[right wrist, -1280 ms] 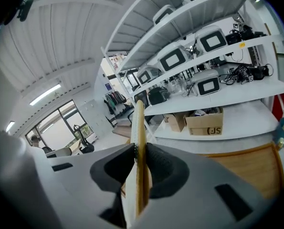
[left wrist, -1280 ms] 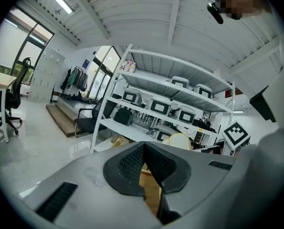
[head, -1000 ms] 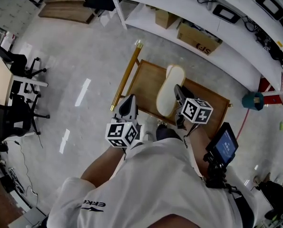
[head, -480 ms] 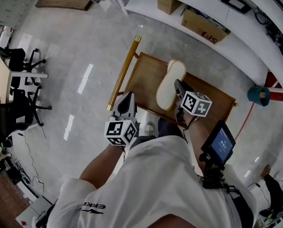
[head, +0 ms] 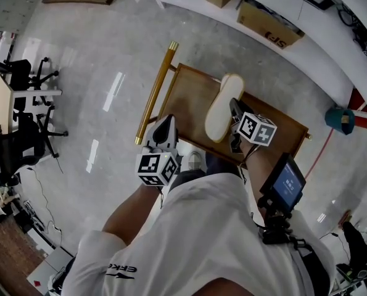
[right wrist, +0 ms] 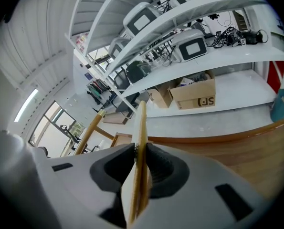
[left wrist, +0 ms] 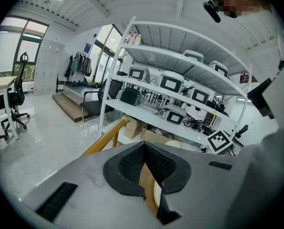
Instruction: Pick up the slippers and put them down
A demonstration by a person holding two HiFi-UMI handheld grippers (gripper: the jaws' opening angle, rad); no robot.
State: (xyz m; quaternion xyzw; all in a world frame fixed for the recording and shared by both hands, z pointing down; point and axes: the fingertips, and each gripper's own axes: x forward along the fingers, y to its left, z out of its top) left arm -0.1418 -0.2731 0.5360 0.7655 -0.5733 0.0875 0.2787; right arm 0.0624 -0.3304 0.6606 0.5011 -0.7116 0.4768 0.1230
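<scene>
The right claw [head: 232,111] pinches a slipper [head: 219,110] by its edge; lower it flat onto the middle of the bench [head: 184,100] before letting go. The left claw [head: 164,128] is closed, empty.

Held the left gripper [head: 165,126] out in front, tipped a little down, with jaws pressed together on nothing. Held the right gripper [head: 233,106] tipped down more, with jaws squeezing the thin slipper [head: 219,113]. Reached both forearms forward.

The slipper [head: 222,108] is over the table [head: 186,100]; behind, a shelf [head: 192,2] holds 2 boxes [head: 271,28].
</scene>
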